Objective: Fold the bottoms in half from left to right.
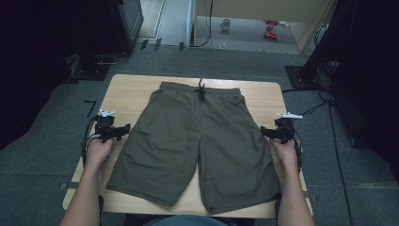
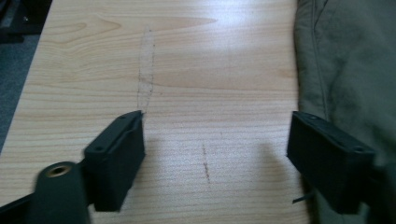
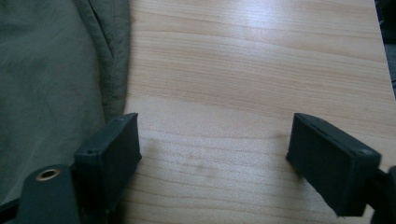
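Two grippers, one pair of shorts, one table: told view by view.

High view, shorts: olive-green shorts (image 1: 197, 141) lie flat in the middle of a light wooden table (image 1: 127, 89), waistband and dark drawstring at the far edge, both legs pointing toward the person.

High view, left gripper: the left gripper (image 1: 123, 131), held in the person's left hand (image 1: 98, 151), sits just beside the outer edge of the left leg; whether it touches the cloth is hard to tell from here.

High view, right gripper: the right gripper (image 1: 264, 133), held in the right hand (image 1: 286, 150), sits at the outer edge of the right leg.

High view, surroundings: grey carpet lies around the table, with a mug (image 1: 226, 24) on the floor far behind it.

Left gripper view: the black jaws stand wide apart over bare wood, with nothing between them. The seamed edge of the shorts (image 2: 345, 70) runs down the right side, and the right jaw sits at that edge.

Right gripper view: the jaws stand wide apart over bare wood, holding nothing. The shorts (image 3: 51, 84) cover the left side, and the left jaw sits at their hem.
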Tool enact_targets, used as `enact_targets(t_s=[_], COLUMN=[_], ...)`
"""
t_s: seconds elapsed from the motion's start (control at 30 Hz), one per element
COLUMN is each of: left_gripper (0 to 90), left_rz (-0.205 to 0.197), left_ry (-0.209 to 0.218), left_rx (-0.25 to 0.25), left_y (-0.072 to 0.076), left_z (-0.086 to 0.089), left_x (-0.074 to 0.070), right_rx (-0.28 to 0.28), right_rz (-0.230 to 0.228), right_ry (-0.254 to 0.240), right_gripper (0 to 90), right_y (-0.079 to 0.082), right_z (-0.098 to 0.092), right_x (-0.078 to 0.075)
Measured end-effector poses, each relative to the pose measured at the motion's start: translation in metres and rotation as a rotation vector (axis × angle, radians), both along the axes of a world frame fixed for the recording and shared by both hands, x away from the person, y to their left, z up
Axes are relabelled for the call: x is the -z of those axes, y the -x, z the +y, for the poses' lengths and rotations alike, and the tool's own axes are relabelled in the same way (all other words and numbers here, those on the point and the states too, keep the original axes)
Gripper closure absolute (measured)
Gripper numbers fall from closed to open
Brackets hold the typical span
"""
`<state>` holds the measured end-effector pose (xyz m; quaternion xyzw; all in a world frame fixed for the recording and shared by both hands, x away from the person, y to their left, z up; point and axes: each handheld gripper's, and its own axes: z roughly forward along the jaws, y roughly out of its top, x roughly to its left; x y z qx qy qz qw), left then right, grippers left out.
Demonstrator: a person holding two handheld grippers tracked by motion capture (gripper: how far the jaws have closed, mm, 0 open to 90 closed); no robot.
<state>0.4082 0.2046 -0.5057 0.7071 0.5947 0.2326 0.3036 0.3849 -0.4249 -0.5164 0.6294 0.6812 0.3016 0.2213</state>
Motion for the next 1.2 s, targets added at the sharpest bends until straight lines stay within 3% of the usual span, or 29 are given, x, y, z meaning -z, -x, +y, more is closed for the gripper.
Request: enact_targets(t_s=[0.13,0.27,0.43,0.57,0.73,0.93,1.2], left_gripper=[24.4,24.3,22.8,20.4,21.1,23.7,24.2], left_rz=[0.009,0.004,-0.017,0.001,0.024,-0.043,-0.151], left_ry=[0.049,0.079,0.116,0.145,0.181,0.164,0.284], left_rx=[0.01,0.013,0.086,0.177,0.204,0.256,0.257], left_y=[0.002,0.004,0.011,0.017,0.021,0.035,0.047], left_z=[0.004,0.006,0.0,-0.003,-0.006,-0.013,-0.014], left_x=[-0.008,-0.015,-0.025,-0.03,-0.036,-0.051,-0.07], right_rx=[-0.01,-0.018,-0.04,-0.039,-0.059,-0.111,-0.177], right_rz=[0.002,-0.043,-0.062,-0.087,-0.107,-0.128,-0.159], right_ry=[-0.023,-0.022,-0.067,-0.092,-0.115,-0.128,-0.121], right_gripper=[20.4,21.8,23.8,24.4,26.4,27.2,28.0], right_y=[0.0,0.003,0.005,0.006,0.006,0.003,-0.006], right_z=[0.0,0.001,0.001,0.0,0.001,0.014,0.045], right_x=[-0.005,-0.015,-0.024,-0.03,-0.035,-0.043,-0.055])
